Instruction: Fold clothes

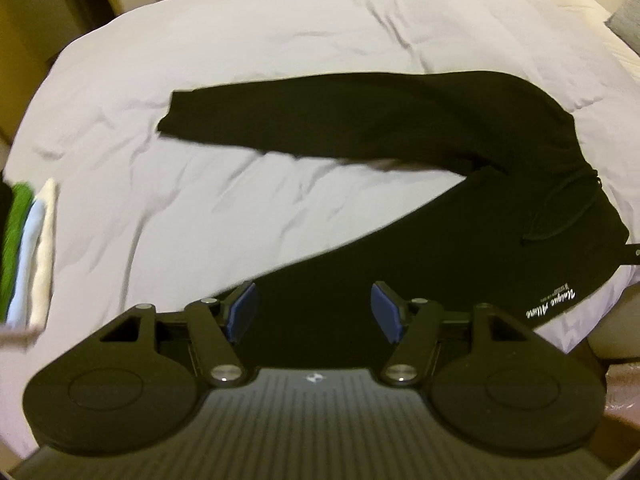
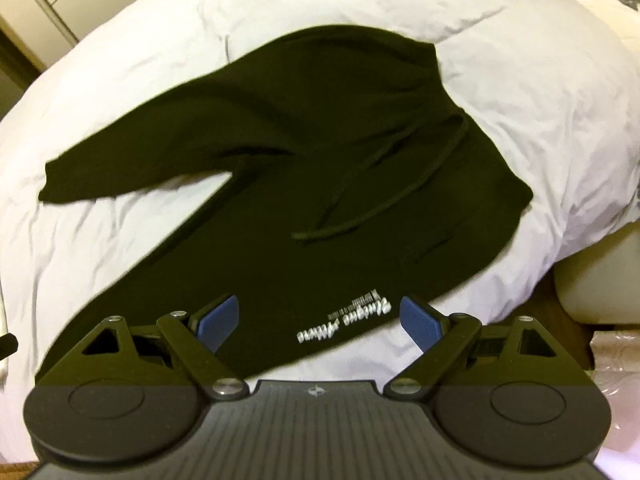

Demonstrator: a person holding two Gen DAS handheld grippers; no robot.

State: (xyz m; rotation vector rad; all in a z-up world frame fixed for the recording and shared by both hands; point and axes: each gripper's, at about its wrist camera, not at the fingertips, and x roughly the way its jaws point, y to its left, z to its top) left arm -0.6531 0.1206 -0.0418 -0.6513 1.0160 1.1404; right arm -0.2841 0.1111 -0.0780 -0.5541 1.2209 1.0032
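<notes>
Both wrist views angled down, close above, sharing black hoodie (image 1: pixel 400 128) (image 2: pixel 320 140) on bed (image 1: pixel 200 200)

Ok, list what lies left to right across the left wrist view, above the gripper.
Stack of folded clothes → bare white duvet → sleeve cuff → black hoodie body → white lettering.

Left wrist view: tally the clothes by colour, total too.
Black: 1, the hoodie spread on the bed
Green: 1, folded
Light blue: 1, folded
White: 1, folded
Total: 4
</notes>
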